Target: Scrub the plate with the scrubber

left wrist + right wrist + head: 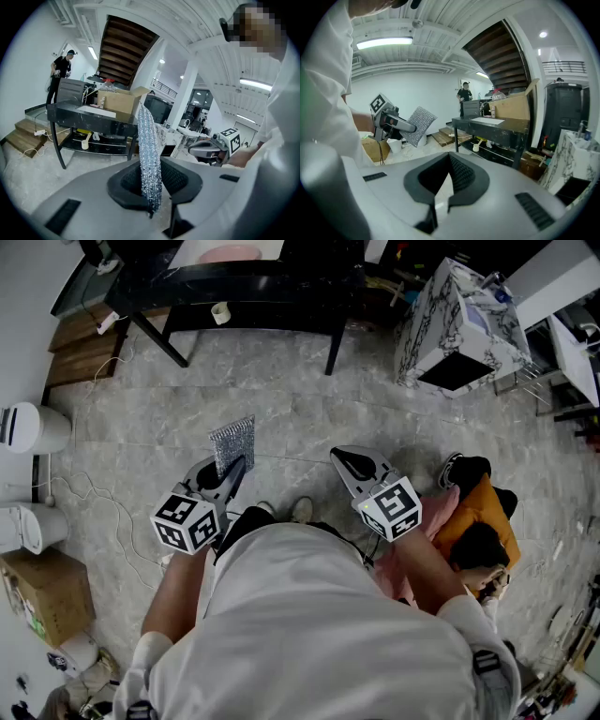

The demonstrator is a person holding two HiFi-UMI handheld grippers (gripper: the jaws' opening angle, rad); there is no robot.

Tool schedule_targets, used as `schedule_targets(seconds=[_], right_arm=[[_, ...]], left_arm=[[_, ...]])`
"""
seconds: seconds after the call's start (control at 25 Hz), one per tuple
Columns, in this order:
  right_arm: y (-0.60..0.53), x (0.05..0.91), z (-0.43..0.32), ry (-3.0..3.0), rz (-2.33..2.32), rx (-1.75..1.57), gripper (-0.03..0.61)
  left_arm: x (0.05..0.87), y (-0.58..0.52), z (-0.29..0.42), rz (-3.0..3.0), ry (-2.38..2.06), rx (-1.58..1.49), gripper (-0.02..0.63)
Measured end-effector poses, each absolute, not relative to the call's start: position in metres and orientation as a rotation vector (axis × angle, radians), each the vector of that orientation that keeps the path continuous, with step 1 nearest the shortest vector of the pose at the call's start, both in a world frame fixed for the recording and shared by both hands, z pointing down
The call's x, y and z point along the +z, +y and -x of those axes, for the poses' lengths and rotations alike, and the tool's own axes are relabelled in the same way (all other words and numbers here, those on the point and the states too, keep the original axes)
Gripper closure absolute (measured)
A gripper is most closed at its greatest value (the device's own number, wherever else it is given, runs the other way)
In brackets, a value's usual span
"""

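Note:
My left gripper is shut on a silver mesh scrubber, which sticks up edge-on between the jaws in the left gripper view. My right gripper is held beside it at waist height, shut with nothing in it. From the right gripper view the scrubber shows as a flat tilted square. A pink plate-like thing lies on the black table, far ahead of both grippers. Both grippers hang over the stone floor.
A marbled cabinet stands to the right of the table. An orange bag lies by my right side. At the left are white bins, a cardboard box, a floor cable and wooden steps. A person stands behind the table.

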State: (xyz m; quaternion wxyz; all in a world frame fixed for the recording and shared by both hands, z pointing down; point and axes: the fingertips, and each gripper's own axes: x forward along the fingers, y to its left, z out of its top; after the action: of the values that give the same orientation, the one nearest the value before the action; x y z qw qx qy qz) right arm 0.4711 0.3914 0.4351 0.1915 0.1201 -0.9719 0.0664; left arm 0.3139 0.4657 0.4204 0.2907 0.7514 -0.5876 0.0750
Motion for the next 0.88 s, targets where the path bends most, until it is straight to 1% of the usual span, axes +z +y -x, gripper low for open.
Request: schedule_targets(seconds=[0.16,0.48,0.6,0.68,0.72,0.76,0.88], right_arm=[[0.391,0.434,-0.456,-2.752,-0.308,0.282,0.577],[0.373,0.445,-0.419,-2.728,-0.284,0.245,0.575],[0.347,0.444,-0.4,-2.726,-0.32,0.267,0.575],[0.326,0.441,-0.386,-2.722,-0.363,0.289,0.568],[0.315,0.439,-0.378,-2.719,-0.391,0.307,0.555],[0.304,0.437,-0.369,-2.717,-0.415,0.326,0.546],[0.273,0.426,-0.333,-2.707,-0.464,0.319,0.546]], left_arm=[[0.42,0.467,-0.303,-1.996,-1.577,0.205,0.539],[0.419,0.438,-0.274,-2.009,-1.564,0.183,0.54],[0.421,0.416,-0.25,-2.027,-1.553,0.168,0.538],[0.425,0.398,-0.231,-2.038,-1.532,0.15,0.538],[0.426,0.388,-0.222,-2.046,-1.52,0.142,0.538],[0.426,0.379,-0.211,-2.054,-1.512,0.135,0.539],[0.42,0.349,-0.174,-2.076,-1.498,0.129,0.538]])
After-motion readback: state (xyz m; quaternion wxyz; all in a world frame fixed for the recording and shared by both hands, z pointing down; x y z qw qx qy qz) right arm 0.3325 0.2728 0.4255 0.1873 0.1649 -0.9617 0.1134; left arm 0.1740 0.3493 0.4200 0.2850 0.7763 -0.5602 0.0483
